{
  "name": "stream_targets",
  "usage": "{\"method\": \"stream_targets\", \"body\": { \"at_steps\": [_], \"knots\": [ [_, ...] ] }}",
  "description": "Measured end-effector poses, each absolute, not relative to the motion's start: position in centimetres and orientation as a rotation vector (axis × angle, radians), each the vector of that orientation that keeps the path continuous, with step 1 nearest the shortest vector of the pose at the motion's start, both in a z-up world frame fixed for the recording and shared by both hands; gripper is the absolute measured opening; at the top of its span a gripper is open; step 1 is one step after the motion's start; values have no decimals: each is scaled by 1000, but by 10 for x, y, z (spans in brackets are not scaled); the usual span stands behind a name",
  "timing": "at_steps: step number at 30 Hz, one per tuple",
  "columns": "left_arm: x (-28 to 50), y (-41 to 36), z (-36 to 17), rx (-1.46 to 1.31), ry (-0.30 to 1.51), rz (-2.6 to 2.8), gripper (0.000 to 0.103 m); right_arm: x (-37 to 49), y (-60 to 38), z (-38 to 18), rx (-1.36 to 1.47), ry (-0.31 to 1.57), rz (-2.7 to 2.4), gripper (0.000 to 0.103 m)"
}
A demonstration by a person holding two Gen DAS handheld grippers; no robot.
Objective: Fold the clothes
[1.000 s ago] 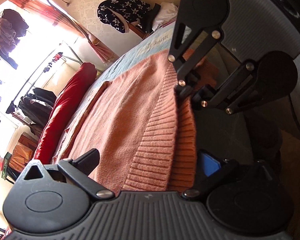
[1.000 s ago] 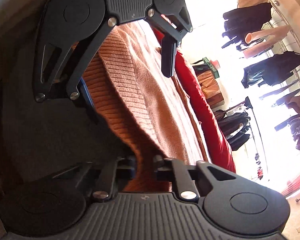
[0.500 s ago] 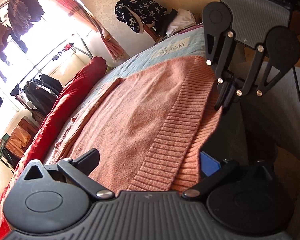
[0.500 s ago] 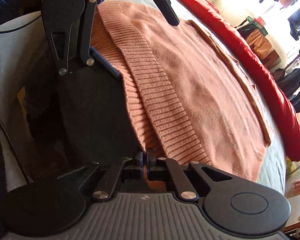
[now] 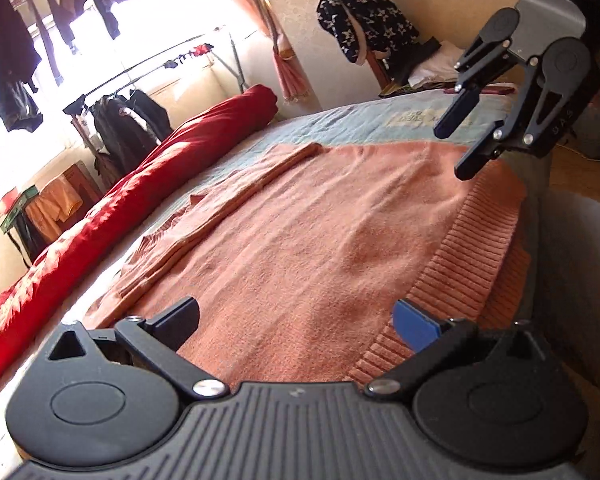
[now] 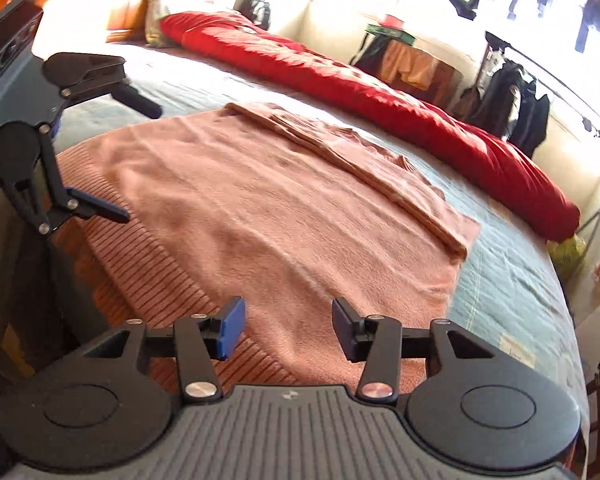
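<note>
Sweater flat on bed, both tongs spread and empty

Bed (image 5: 352, 120) with pale blue cover fills both wrist views and extends ahead of both tongs. Long red bolster (image 6: 380, 96) lies along the bed's far side, well beyond the tongs. Clothes rack (image 5: 148, 76) with dark garments stands past the bolster, against a bright window; detail washed out there.

Salmon-pink knit sweater (image 5: 320, 240) lies spread flat on the bed directly ahead of and under both tongs. Ribbed hem (image 6: 148, 256) sits at the near bed edge, closest to the tongs, and drapes slightly over that edge. One sleeve (image 6: 360, 172) is folded in over the body along the far side of the sweater, away from the tongs.

Left tongs (image 5: 296, 318): fingers wide apart, nothing between them, hovering just over the hem end of the sweater. Contact with fabric cannot be judged. Blue pad visible on one finger.

Right tongs (image 6: 288, 328): fingers apart, nothing clamped, positioned above the hem near the other corner. In the left wrist view the right tongs (image 5: 460, 148) sit above the far hem corner, fingers apart. In the right wrist view the left tongs (image 6: 136, 160) appear likewise spread over the opposite corner.
</note>
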State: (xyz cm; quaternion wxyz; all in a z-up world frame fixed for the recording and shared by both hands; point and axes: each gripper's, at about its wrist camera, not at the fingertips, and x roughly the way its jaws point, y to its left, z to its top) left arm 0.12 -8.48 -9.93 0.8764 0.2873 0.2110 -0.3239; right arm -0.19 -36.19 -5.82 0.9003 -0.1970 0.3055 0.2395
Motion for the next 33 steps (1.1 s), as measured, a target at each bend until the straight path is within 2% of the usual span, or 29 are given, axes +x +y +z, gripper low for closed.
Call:
{"method": "stream_targets", "body": {
  "at_steps": [4, 7, 8, 13, 16, 19, 26, 27, 29, 30, 33],
  "knots": [
    [16, -71, -110, 492, 536, -623, 102, 19, -384, -96, -216, 746, 452, 53],
    [6, -41, -127, 368, 626, -596, 103, -9, -405, -111, -143, 722, 445, 68],
    [1, -32, -130, 329, 634, -589, 102, -12, -410, -113, -128, 719, 435, 70],
    [-18, -25, -122, 391, 606, -581, 102, -23, -412, -104, -103, 694, 398, 71],
    [-13, -31, -102, 378, 550, -622, 102, -11, -403, -89, -87, 637, 397, 77],
    [7, -39, -86, 299, 501, -612, 102, 10, -395, -83, -30, 610, 382, 79],
    [41, -28, -110, 72, 636, -532, 102, 31, -395, -119, 87, 669, 322, 83],
    [36, -21, -117, 57, 637, -509, 102, 25, -398, -121, 93, 658, 325, 86],
    [27, -8, -129, 29, 636, -466, 102, 14, -403, -125, 112, 651, 329, 100],
    [21, -4, -130, 24, 632, -460, 102, 10, -404, -127, 115, 649, 330, 103],
    [12, 1, -122, 36, 635, -444, 102, -3, -400, -130, 87, 627, 297, 103]
  ]
}}
